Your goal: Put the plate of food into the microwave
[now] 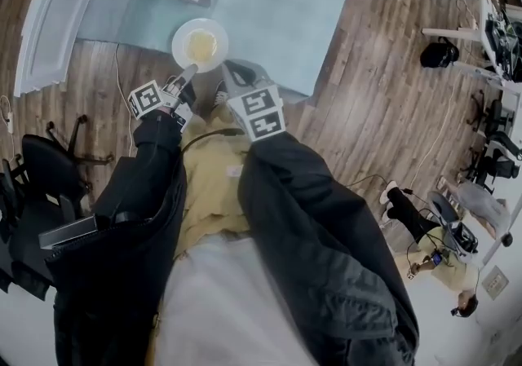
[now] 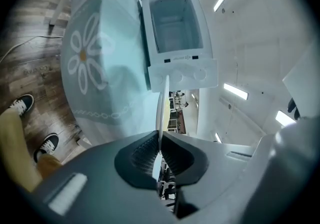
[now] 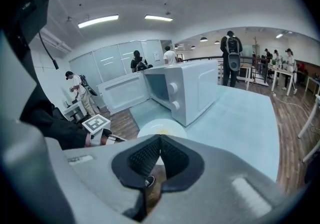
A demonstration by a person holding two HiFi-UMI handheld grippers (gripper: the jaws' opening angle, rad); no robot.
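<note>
Plate (image 1: 201,45) at counter's (image 1: 281,10) near edge, left claw (image 1: 190,72) clamped on its rim; right claw (image 1: 232,71) closed beside it.

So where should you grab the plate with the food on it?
Grab the plate by its thin rim, coming in from the person's side, as the left gripper does. It is flat with the food in the middle, so a rim pinch keeps clear of that.

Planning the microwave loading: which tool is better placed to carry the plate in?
Left. The left tool clamps the plate by its rim, facing the open microwave; the right tool is shut, empty.
</note>
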